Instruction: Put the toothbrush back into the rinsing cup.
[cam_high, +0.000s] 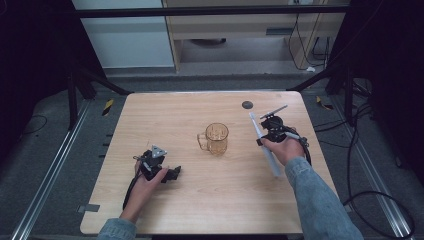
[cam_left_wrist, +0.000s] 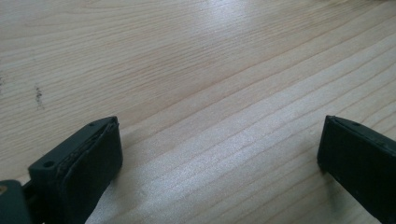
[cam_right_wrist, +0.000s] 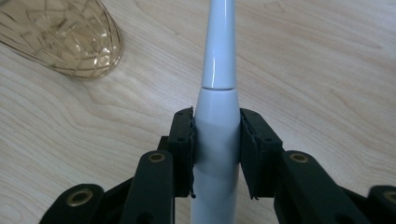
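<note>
On the wooden table (cam_high: 210, 200), an amber glass mug (cam_high: 216, 138) stands upright near the middle, its handle turned toward the left edge. The right gripper (cam_right_wrist: 215, 140), held over the right side of the table, has its jaws clamped on the body of a white electric toothbrush (cam_right_wrist: 217, 116); the slim neck runs on beyond the jaw tips toward the far edge, the thick handle back under the hand. The left gripper (cam_high: 172, 173) rests low toward the near left corner, jaws wide apart over bare wood.
</note>
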